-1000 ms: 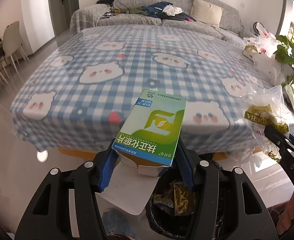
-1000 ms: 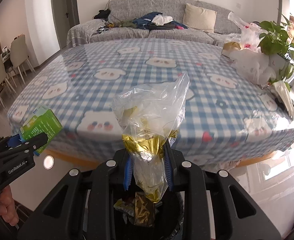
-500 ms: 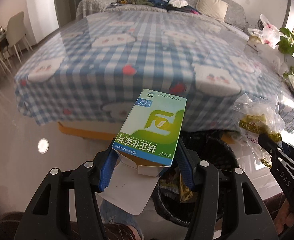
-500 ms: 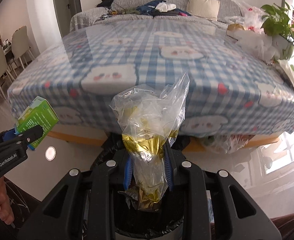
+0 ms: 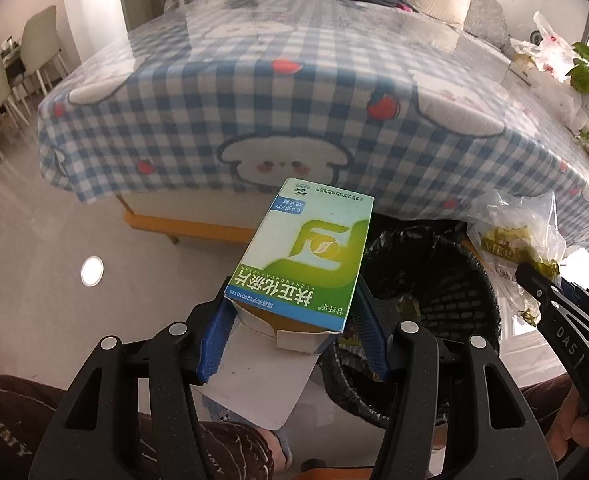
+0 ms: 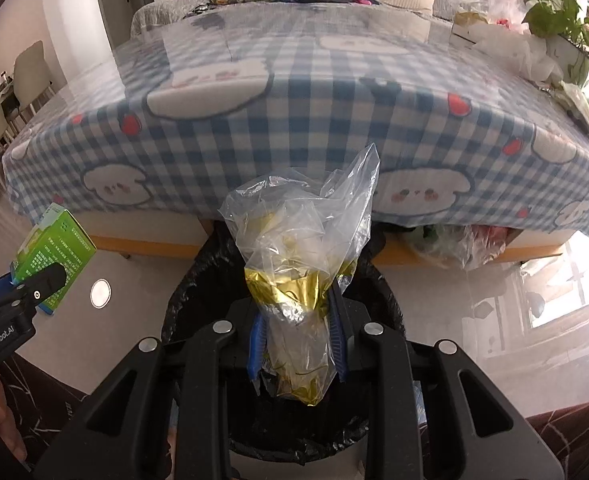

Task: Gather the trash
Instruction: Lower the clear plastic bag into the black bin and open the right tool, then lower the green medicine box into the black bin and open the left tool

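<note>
Left wrist view: the left gripper (image 5: 290, 332) pinches a green and white box (image 5: 306, 256) between its blue pads (image 5: 214, 344), the box lying flat and pointing forward, its open white flap (image 5: 262, 376) hanging beneath. It hovers just left of the bin (image 5: 426, 312), which is lined with a black bag and sits on the floor at the foot of the checked table (image 5: 254, 112). To the right, the right gripper (image 5: 534, 276) reaches in, tilted, holding a crinkled clear bag (image 5: 514, 236).

From the right wrist view, the right gripper (image 6: 296, 340) is closed on the clear bag (image 6: 302, 248) at its gold foil waist, the bag standing upright directly above the bin (image 6: 198, 280). The left gripper (image 6: 34, 288) shows at the left edge with the box (image 6: 54, 252), a bare hand (image 6: 2, 420) behind it. A plant (image 6: 562, 8) stands at the table's far right.
</note>
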The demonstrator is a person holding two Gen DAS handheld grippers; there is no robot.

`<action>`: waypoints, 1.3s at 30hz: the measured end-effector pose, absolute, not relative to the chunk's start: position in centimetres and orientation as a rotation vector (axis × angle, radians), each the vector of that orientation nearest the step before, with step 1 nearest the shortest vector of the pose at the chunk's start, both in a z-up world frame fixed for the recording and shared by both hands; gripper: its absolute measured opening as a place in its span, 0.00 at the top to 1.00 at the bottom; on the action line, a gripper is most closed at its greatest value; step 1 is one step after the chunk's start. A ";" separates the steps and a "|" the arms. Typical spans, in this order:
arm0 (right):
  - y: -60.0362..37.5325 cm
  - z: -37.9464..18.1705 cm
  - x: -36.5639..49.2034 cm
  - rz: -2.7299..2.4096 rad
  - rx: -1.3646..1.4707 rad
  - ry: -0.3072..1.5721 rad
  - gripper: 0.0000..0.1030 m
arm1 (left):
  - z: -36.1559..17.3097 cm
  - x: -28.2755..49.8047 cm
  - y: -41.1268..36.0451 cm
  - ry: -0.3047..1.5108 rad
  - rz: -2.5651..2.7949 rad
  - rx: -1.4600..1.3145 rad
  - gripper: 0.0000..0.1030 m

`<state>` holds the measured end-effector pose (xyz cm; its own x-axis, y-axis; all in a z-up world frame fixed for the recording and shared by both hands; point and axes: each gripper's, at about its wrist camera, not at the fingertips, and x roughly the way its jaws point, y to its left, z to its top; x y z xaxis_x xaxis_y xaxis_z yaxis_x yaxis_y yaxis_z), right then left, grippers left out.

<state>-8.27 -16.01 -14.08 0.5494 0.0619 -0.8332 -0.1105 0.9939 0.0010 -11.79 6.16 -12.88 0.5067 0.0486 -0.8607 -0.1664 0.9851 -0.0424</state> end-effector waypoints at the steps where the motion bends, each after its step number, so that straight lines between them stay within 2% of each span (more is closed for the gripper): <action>1: -15.9 -14.3 -8.4 0.103 -0.054 0.985 0.75 | -13.1 -11.8 6.2 1.035 0.133 -0.124 0.47; 8: -15.3 -15.0 -8.6 0.109 -0.056 0.993 0.75 | -13.5 -11.6 6.6 1.047 0.138 -0.118 0.47; 16: -14.9 -15.3 -8.3 0.111 -0.054 1.000 0.65 | -13.6 -11.5 6.3 1.050 0.126 -0.105 0.47; 20: -14.8 -15.1 -8.2 0.114 -0.060 0.997 0.53 | -13.6 -11.4 5.9 1.054 0.122 -0.102 0.47; 22: -14.7 -14.7 -8.2 0.114 -0.065 0.990 0.40 | -13.7 -11.4 5.5 1.053 0.118 -0.095 0.46; 28: -14.9 -13.1 -7.8 0.133 -0.090 0.955 0.20 | -13.8 -11.2 3.9 1.056 0.102 -0.084 0.46; 33: -16.4 -12.8 -7.5 0.121 -0.120 0.937 0.12 | -14.2 -10.8 1.9 1.060 0.092 -0.065 0.46; 39: -20.7 -13.5 -7.0 0.086 -0.093 0.961 0.09 | -14.9 -9.9 -1.0 1.076 0.074 -0.054 0.46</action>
